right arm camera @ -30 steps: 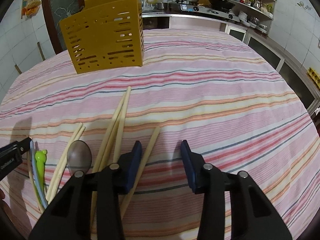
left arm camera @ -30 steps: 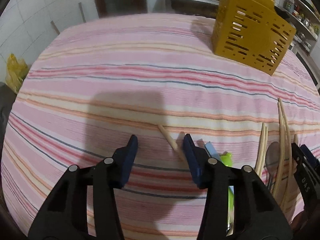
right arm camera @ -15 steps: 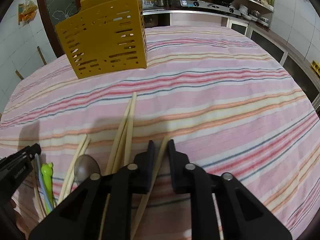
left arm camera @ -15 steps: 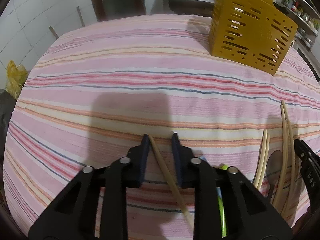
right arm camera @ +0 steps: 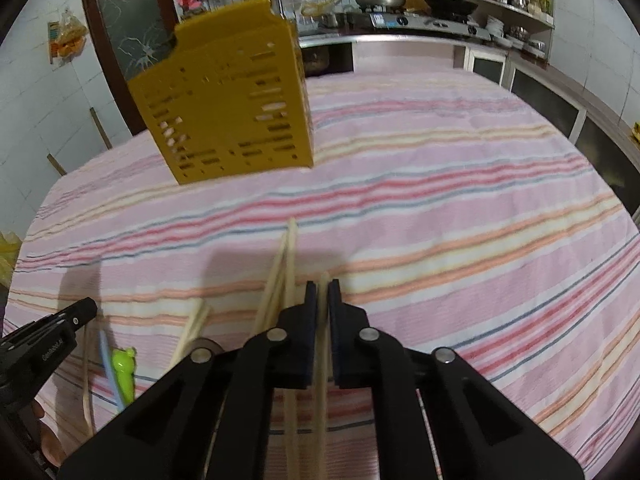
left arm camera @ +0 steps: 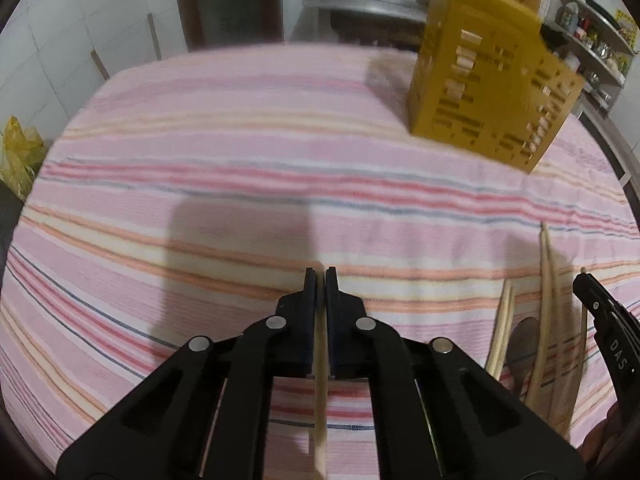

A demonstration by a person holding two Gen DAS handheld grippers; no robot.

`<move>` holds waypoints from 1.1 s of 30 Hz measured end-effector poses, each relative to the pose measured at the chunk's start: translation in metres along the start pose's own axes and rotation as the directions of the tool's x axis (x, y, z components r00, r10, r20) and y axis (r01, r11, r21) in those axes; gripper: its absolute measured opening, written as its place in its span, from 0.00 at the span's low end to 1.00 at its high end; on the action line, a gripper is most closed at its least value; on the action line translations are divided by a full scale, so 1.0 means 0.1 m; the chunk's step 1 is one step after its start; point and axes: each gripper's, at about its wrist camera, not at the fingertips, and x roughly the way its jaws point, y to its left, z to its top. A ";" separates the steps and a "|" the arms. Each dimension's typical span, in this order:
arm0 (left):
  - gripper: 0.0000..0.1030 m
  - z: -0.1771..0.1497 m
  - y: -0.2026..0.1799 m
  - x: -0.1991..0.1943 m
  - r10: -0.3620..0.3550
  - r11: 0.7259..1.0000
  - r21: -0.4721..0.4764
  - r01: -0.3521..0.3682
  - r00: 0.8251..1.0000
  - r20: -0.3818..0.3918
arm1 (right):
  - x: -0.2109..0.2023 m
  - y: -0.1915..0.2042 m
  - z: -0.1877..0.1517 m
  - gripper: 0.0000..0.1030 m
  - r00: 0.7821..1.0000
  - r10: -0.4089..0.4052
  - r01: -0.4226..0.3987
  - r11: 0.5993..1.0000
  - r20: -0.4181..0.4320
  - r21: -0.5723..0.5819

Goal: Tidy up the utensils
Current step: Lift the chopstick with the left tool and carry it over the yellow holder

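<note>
Both claws, left claw (left arm camera: 320, 276) and right claw (right arm camera: 323, 286), pinch chopsticks; yellow holder (right arm camera: 228, 96) beyond.

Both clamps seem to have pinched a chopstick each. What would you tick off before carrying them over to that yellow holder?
1. Left gripper shut on a chopstick: ok.
2. Right gripper shut on a chopstick: ok.
3. Right gripper pinching only one stick, not a neighbour from the loose chopsticks beside it: cannot tell.
4. Yellow utensil holder upright on the striped tablecloth: ok.
5. Holder's top opening free: cannot tell, not visible.
6. Spoon and green utensil not caught in either gripper: ok.
</note>
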 end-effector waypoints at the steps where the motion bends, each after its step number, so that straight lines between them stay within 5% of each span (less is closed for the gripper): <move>1: 0.03 0.01 0.01 -0.07 0.003 1.000 0.002 -0.003 1.000 0.028 | -0.03 0.01 0.02 0.06 1.000 0.004 -0.004 1.000 0.011 -0.003; 10: 0.03 0.15 0.09 -0.53 -0.046 0.999 0.017 0.044 0.980 0.191 | -0.37 0.03 0.22 0.06 0.986 0.035 -0.031 0.999 0.165 -0.028; 16: 0.03 0.22 0.13 -0.90 -0.127 0.992 0.057 0.115 0.937 0.326 | -0.65 0.01 0.40 0.06 0.956 0.082 -0.069 0.996 0.281 -0.055; 24: 0.03 0.25 0.09 -1.14 -0.176 0.984 0.096 0.149 0.890 0.420 | -0.84 -0.08 0.46 0.06 0.915 0.163 -0.143 0.986 0.369 -0.082; 33: 0.03 0.21 0.04 -1.25 -0.161 0.986 0.116 0.121 0.872 0.463 | -0.90 -0.08 0.44 0.06 0.891 0.200 -0.181 0.980 0.407 -0.084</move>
